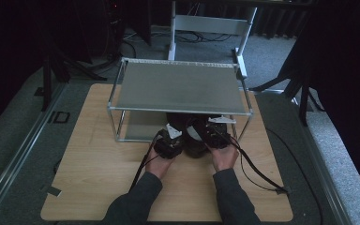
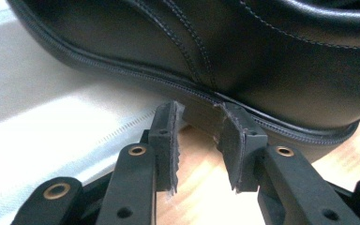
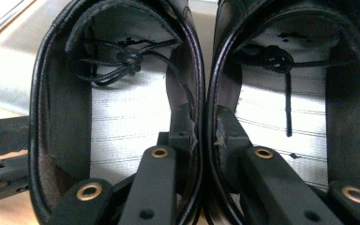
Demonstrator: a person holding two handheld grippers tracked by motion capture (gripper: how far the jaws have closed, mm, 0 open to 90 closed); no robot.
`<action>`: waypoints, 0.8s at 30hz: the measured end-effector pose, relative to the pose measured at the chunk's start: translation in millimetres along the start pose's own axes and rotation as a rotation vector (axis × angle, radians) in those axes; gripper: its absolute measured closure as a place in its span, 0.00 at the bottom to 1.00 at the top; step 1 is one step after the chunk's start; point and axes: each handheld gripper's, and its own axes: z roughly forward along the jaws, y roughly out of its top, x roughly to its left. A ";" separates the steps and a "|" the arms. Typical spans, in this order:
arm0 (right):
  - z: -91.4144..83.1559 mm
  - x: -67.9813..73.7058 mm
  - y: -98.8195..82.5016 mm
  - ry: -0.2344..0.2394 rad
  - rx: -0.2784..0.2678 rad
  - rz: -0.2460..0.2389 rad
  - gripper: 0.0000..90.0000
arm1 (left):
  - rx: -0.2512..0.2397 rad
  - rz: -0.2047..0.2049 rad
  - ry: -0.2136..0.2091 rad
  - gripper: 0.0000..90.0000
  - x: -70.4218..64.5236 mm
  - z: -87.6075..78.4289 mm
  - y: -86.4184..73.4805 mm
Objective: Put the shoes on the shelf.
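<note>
A pair of black leather lace-up shoes (image 1: 194, 143) stands side by side at the front of the metal rack's lower shelf. In the right gripper view, the left shoe (image 3: 51, 93) and the right shoe (image 3: 351, 117) show their openings, and my right gripper (image 3: 204, 122) has one jaw inside each. It is shut on the two inner walls, pressed together. In the left gripper view, my left gripper (image 2: 199, 112) sits at the outer side of one shoe (image 2: 262, 61), its pads apart at the sole's edge with nothing pinched. From above, the left gripper (image 1: 171, 140) and right gripper (image 1: 214, 133) flank the pair.
A two-level metal rack (image 1: 180, 86) stands at the back of the wooden table (image 1: 98, 168), its top shelf bare. Cables trail from both grippers toward the table's front right. Dark stands and a white frame rise beyond the table.
</note>
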 end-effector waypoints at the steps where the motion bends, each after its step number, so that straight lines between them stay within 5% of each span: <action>1: 1.6 0.4 -0.4 -0.003 -0.006 0.007 0.89 | 0.004 0.006 0.006 0.77 0.3 1.5 0.5; 20: 17.9 6.7 -3.0 -0.058 -0.079 0.087 0.88 | -0.026 0.028 0.109 0.95 -2.5 20.7 11.4; 24: 20.7 11.6 -1.2 -0.088 -0.098 0.088 0.88 | -0.040 0.043 0.159 0.99 -5.5 27.2 12.4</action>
